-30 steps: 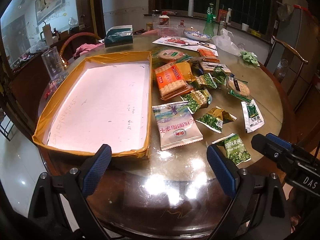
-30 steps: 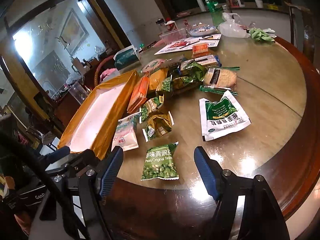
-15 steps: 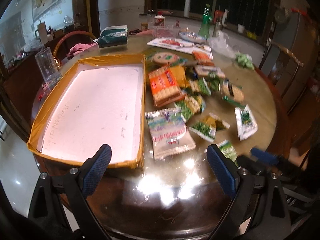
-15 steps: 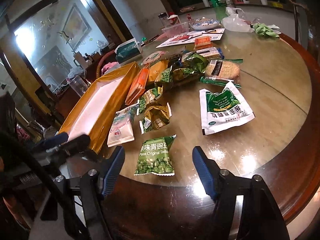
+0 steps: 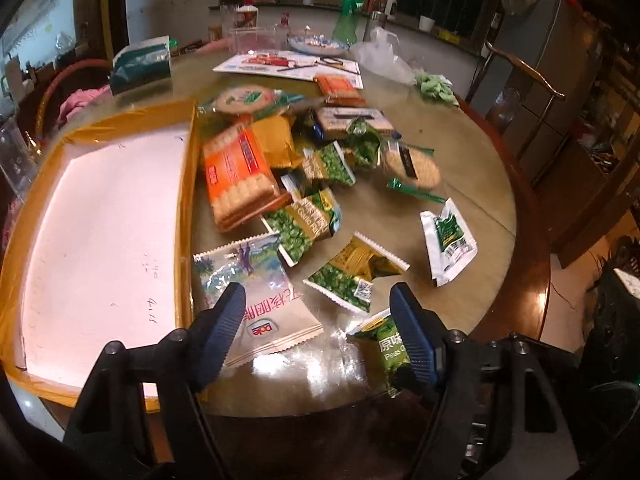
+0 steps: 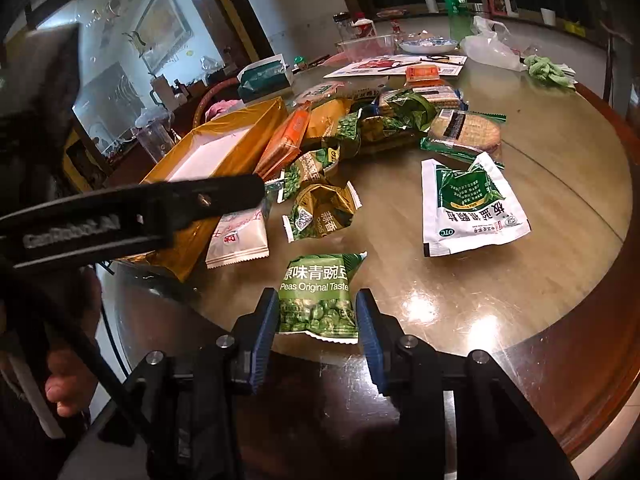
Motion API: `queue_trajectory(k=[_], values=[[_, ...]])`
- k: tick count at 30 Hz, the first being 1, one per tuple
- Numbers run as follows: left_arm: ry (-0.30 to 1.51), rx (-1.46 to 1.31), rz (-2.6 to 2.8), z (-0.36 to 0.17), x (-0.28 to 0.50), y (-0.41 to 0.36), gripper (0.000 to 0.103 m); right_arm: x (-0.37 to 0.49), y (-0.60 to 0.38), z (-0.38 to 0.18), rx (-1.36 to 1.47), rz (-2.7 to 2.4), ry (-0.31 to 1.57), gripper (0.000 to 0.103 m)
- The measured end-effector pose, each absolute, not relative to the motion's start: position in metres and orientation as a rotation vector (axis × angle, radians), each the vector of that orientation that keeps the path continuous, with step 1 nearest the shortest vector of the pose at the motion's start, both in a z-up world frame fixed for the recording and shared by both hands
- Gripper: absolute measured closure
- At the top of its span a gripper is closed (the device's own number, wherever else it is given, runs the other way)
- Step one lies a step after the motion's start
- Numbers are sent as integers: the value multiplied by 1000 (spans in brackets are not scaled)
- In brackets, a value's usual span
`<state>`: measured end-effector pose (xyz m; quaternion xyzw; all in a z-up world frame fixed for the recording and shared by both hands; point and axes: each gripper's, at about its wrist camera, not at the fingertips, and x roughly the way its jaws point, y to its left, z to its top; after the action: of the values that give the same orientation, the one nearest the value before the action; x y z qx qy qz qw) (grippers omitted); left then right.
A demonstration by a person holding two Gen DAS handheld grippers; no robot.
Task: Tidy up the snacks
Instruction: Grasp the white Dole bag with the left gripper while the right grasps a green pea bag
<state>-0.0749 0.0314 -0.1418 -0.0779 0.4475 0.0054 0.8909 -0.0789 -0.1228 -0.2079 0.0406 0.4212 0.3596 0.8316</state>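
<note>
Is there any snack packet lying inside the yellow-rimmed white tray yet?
No, the yellow-rimmed white tray shows only its bare white floor, while the snack packets all lie on the round wooden table beside it.

Between your right gripper's (image 6: 316, 326) closing jaws lies the green pea packet (image 6: 318, 294), a glossy printed plastic film with a crimped edge; the blue pads (image 6: 264, 332) either side of it are ribbed, matt rubber on black plastic bodies with small bright metal screws. Under it you have the round table (image 6: 520, 320), polished wood, smooth and mirror-bright with lamp glare. Ahead of your left gripper's (image 5: 320, 320) closing jaws, the pale Dole packet (image 5: 256, 292) is shiny crinkled film. Left of those jaws, the tray (image 5: 184, 216) is edged in glossy yellow tape around a matt white, paper-like floor.
</note>
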Motion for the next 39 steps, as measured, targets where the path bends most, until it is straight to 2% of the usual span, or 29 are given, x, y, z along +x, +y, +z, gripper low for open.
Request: queue_trajectory(k=[14,21,22,30,33,36,39], values=[[1032,-107,130,-160,-88,60,29,-74,-114,-215,65,784,901,63],[1139,-69,150,-178,-54,43,29,-72,-113,-215,53,792,897,62],[1149,-80,155,-181,-51,44,26,-72,-115,-215,60,795,897,62],[1121,-53,156,-187,-62,46,31,-69,-106,-213,-2,785,897,63],[1110,-37,142,-187,-68,47,31,-71,-102,-213,-28,749,889,72],[1103,-32,149,-186,-65,50,29,-71,-101,-213,-25,735,888,76],[1083,-29,160,-185,-66,49,33,-72,-100,-213,-28,721,890,79]])
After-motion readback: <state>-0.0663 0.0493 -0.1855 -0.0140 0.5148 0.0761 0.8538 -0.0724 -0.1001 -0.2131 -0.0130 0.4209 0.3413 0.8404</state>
